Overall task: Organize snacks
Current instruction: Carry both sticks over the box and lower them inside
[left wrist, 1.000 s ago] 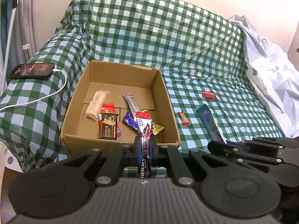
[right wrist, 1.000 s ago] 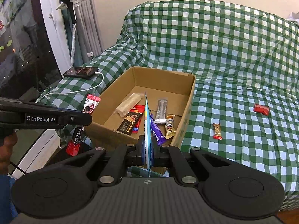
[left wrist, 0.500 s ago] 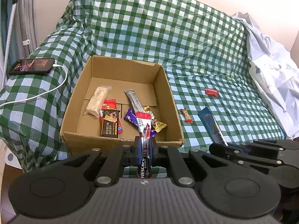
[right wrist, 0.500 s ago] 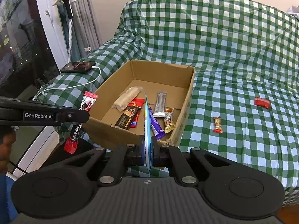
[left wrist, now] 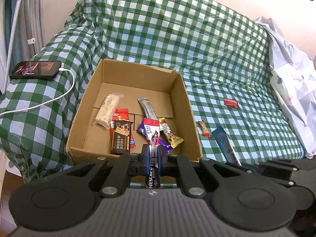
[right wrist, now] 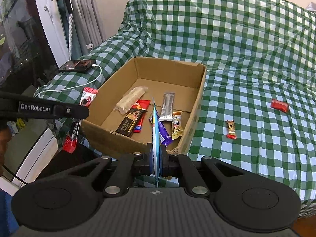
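Six snacks lie in the box, each gripper's jaws are clamped on one more, the left gripper on a red packet and the right gripper on a blue packet, and two small snacks wait on the sofa.

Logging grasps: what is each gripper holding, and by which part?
Left gripper: red Nescafe sachet, clamped mid-length. Right gripper: blue packet, clamped near its lower end.

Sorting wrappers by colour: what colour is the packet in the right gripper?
Light blue packet, clearest in the left wrist view.
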A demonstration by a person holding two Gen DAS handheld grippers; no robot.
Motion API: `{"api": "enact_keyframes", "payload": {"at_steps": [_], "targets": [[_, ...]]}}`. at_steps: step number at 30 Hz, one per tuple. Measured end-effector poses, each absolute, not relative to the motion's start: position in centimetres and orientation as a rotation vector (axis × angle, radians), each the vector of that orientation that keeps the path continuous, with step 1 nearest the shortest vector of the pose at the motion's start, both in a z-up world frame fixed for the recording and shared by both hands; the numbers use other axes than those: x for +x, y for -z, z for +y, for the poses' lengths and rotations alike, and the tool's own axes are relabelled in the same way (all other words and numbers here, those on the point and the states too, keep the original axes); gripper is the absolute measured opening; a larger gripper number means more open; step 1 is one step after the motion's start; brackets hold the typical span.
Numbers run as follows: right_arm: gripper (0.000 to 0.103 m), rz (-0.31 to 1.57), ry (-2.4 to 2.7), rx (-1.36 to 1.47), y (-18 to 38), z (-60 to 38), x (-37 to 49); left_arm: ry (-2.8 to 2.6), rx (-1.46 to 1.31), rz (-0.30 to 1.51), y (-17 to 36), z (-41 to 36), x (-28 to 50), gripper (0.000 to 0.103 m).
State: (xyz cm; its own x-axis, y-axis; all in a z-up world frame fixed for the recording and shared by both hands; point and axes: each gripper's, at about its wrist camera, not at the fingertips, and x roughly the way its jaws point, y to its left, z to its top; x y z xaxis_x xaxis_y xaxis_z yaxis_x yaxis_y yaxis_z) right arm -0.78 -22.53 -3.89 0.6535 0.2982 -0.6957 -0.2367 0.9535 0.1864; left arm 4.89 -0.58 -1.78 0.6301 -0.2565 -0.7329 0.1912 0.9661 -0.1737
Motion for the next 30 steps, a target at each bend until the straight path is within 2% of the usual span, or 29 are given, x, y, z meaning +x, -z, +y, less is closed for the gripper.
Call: {"api": "enact_keyframes", "payload": {"at_steps": [15,30], "targets": [[0.006,0.869,-0.302,0.131,5.7,-22.5,3.9,0.229,-0.127,0.913,2.6,-1.2,11.4,0.008],[0.006,0.931,-0.271,0.143,8.1,-23.1,10.3,0.205,-0.149,0.993,5.9,-0.8,18.2,0.008]]}}
